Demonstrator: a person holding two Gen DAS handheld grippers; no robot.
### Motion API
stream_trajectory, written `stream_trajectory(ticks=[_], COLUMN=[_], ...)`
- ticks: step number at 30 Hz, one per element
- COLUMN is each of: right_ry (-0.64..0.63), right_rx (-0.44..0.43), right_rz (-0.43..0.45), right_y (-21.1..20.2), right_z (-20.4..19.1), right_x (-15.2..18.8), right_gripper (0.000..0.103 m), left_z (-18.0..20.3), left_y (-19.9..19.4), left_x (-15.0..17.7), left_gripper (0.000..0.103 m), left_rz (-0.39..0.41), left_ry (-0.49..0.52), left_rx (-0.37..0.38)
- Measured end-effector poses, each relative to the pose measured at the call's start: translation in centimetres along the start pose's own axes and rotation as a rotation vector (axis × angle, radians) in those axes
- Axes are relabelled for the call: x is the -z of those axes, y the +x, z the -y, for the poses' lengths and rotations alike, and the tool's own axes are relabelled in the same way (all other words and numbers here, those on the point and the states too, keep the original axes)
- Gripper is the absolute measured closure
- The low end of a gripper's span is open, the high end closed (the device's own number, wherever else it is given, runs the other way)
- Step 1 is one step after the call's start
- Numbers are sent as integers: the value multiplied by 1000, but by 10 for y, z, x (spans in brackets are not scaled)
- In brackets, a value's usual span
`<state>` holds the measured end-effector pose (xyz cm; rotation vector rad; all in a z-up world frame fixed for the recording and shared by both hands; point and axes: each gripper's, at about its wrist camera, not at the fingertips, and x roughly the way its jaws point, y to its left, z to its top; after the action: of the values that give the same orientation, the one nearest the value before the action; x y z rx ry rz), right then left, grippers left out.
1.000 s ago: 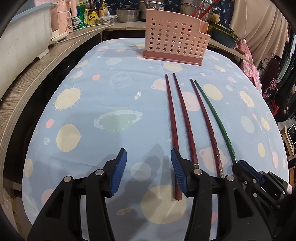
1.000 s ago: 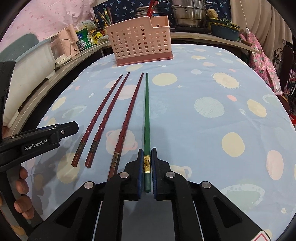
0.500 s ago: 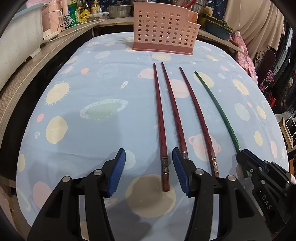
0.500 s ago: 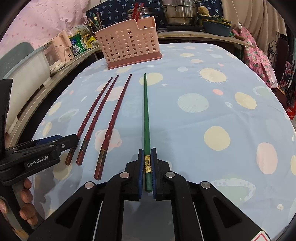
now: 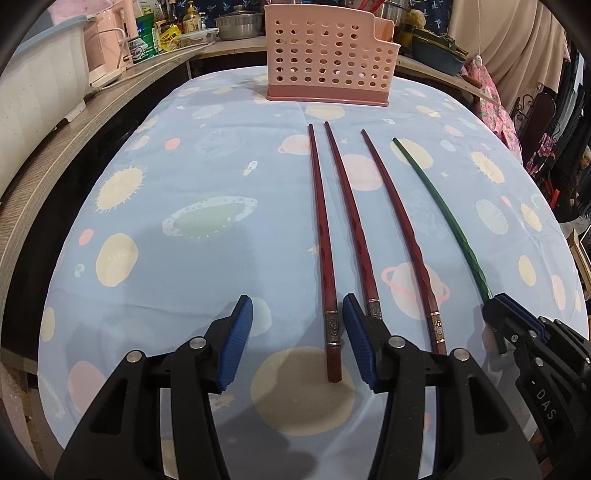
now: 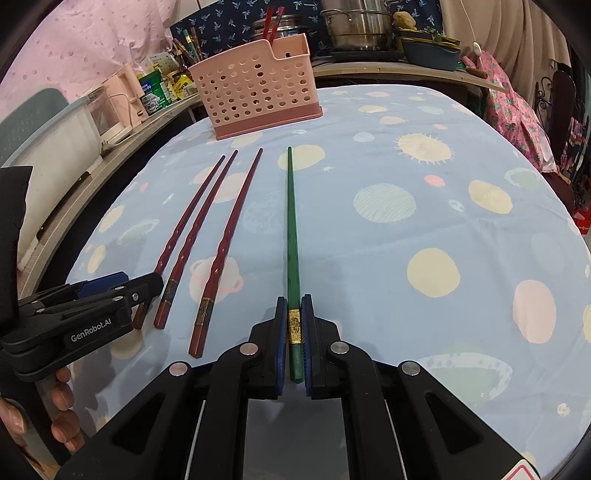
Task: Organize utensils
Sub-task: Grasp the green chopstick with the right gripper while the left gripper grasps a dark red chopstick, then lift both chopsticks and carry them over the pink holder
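Three dark red chopsticks lie side by side on the blue tablecloth: the leftmost (image 5: 325,251), the middle one (image 5: 351,221) and the right one (image 5: 402,236), also in the right wrist view (image 6: 221,251). My left gripper (image 5: 297,339) is open, its jaws on either side of the leftmost chopstick's thick end. My right gripper (image 6: 294,332) is shut on the thick end of a green chopstick (image 6: 291,229), which points toward the pink perforated utensil basket (image 6: 255,92); the basket also shows in the left wrist view (image 5: 328,66).
The basket stands at the table's far end with red chopsticks in it. A wooden counter (image 5: 55,155) with a white tub, jars and pots runs along the left and back. Pots (image 6: 354,26) sit behind the table.
My left gripper has shifted so the leftmost red chopstick's end lies between its open jaws. My right gripper, still shut on the green chopstick, has moved it rightward, away from the red ones.
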<state>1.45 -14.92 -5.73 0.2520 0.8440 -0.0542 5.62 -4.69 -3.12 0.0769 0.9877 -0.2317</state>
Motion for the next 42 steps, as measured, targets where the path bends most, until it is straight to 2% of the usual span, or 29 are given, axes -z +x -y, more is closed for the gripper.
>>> stream_trajectory(ticks=[6, 7, 10, 26, 33, 42], right_ry=[1, 1, 1, 47, 46, 50], right_rx=[-2, -2, -3, -12, -19, -27], right_rz=[-1, -1, -2, 15, 57, 132], right_y=[0, 0, 0, -12, -28, -52], right_z=[0, 0, 0, 13, 12, 15], right_x=[0, 0, 0, -6, -16, -38], right_gripper=[97, 97, 97, 96, 96, 96], left_z=[-2, -3, -3, -6, -10, -19], left_y=[-1, -1, -1, -3, -12, -39], left_x=[-1, -1, -2, -4, -8, -25], left_gripper=[82, 89, 95, 95, 95, 96], left_rz=[-1, -2, -6, -16, -3, 59], left_ry=[4, 4, 5, -10, -21, -52], left_rx=[6, 11, 21, 36, 41, 61])
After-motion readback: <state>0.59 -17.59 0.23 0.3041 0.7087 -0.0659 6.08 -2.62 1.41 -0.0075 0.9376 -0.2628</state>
